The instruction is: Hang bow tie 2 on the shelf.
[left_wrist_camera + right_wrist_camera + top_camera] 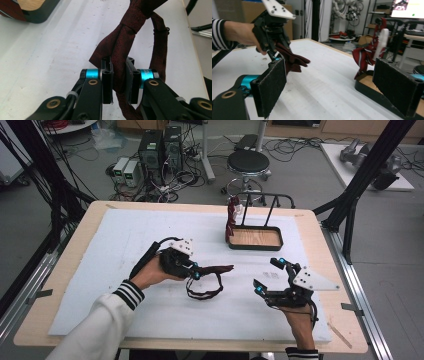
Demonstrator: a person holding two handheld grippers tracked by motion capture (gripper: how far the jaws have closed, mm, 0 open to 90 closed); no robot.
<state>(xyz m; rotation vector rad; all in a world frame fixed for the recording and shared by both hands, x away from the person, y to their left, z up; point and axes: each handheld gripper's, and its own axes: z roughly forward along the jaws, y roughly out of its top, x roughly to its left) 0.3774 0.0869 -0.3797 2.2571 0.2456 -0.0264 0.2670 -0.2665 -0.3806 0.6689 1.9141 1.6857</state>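
- Two claws up: my left claw (pixel 196 272) is pinching the dark red bow tie (pixel 212 270) mid-bench (pixel 100 245), strap dangling.
- Right claw (pixel 267 276) is spread wide, near right, holding nothing.

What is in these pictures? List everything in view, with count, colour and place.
dark red bow tie: one, maroon with a strap loop, mid table, clamped in the left gripper
red striped tie: one, red and white, hung on the rack's near-left corner
rack: one, black frame with a wooden base, far centre of the table
white mat: one, white, covers most of the table
table: one, pale wood edge around the mat
stool: one, black round seat, on the floor beyond the table
computer towers: two, dark, on the floor, far left
left gripper: one, black with blue joints, shut on the bow tie
right gripper: one, black, jaws wide apart, holds nothing, right of the bow tie
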